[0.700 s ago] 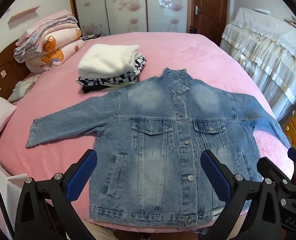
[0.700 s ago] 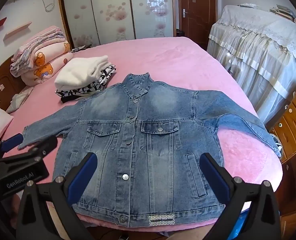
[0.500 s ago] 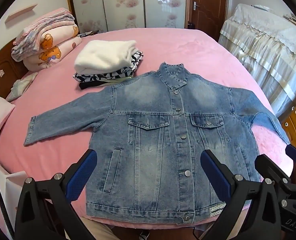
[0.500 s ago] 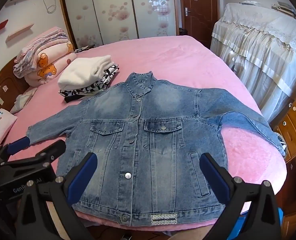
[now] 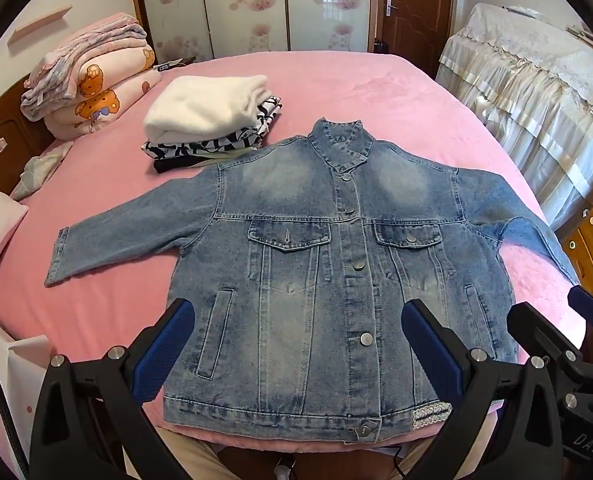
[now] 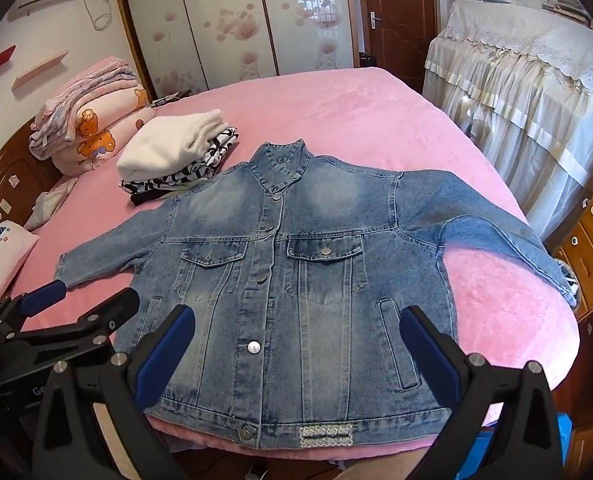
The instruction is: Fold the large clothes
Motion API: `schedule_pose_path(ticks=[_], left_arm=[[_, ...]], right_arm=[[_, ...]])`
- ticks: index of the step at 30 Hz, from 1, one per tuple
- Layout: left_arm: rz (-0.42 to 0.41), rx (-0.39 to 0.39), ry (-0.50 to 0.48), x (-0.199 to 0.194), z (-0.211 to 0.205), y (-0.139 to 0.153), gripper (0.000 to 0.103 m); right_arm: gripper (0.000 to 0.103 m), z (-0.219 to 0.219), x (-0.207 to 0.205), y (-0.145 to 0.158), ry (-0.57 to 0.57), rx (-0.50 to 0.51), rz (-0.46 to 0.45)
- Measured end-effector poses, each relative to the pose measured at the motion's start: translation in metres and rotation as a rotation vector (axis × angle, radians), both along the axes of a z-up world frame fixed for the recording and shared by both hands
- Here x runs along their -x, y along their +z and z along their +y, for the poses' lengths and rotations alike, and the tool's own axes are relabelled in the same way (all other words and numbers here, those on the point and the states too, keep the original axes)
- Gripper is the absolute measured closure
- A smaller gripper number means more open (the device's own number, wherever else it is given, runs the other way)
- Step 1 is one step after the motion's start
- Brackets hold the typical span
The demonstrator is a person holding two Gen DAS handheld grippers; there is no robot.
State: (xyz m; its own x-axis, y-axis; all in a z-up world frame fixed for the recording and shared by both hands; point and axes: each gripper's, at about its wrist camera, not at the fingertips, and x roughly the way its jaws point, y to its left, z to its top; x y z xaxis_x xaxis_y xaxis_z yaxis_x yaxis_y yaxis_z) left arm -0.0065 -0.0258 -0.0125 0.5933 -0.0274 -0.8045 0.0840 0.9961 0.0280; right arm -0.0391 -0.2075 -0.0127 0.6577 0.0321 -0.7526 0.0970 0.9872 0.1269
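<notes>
Item: faded blue denim jacket with metal snap buttons point(image 5: 320, 272), buttoned, front up, spread flat on a pink plush bed cover point(image 5: 376, 92); hem at the near bed edge, both sleeves spread outward, the right one draping over the bed's side.

Left tool point(image 5: 296, 344): black frame, blue pads, released wide, hovering above the jacket's lower front, gripping nothing.

Right tool point(image 6: 296, 344): same build, released wide, above the hem area, gripping nothing.

Beyond the tools, past the jacket's left shoulder: stack of folded garments, white fleece on top of black-and-white print point(image 5: 212, 120). Further left: folded pink cartoon-bear quilts point(image 5: 92, 80).
</notes>
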Motion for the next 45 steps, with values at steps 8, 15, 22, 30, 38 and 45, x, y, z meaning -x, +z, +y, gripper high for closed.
schedule_pose_path(ticks=[8, 15, 22, 30, 38, 45], left_arm=[[-0.003, 0.003, -0.002, 0.001, 0.000, 0.000, 0.000], [-0.001, 0.002, -0.004, 0.002, -0.001, 0.000, 0.000], [-0.002, 0.000, -0.004, 0.004, -0.002, -0.001, 0.000], [-0.002, -0.002, -0.003, 0.005, -0.003, -0.002, 0.000], [0.004, -0.001, -0.003, 0.006, -0.003, -0.005, 0.000], [0.012, -0.008, -0.004, 0.004, -0.005, -0.011, 0.000]], right_arm=[[0.000, -0.005, 0.001, 0.000, 0.000, -0.013, 0.003], [0.000, -0.010, -0.001, -0.004, -0.002, -0.023, 0.007], [0.000, -0.013, 0.001, -0.009, -0.008, -0.035, 0.010], [0.000, -0.014, 0.000, -0.009, -0.008, -0.036, 0.011], [0.000, -0.014, 0.001, -0.010, -0.010, -0.040, 0.014], [0.000, -0.018, -0.001, -0.020, -0.017, -0.046, 0.022]])
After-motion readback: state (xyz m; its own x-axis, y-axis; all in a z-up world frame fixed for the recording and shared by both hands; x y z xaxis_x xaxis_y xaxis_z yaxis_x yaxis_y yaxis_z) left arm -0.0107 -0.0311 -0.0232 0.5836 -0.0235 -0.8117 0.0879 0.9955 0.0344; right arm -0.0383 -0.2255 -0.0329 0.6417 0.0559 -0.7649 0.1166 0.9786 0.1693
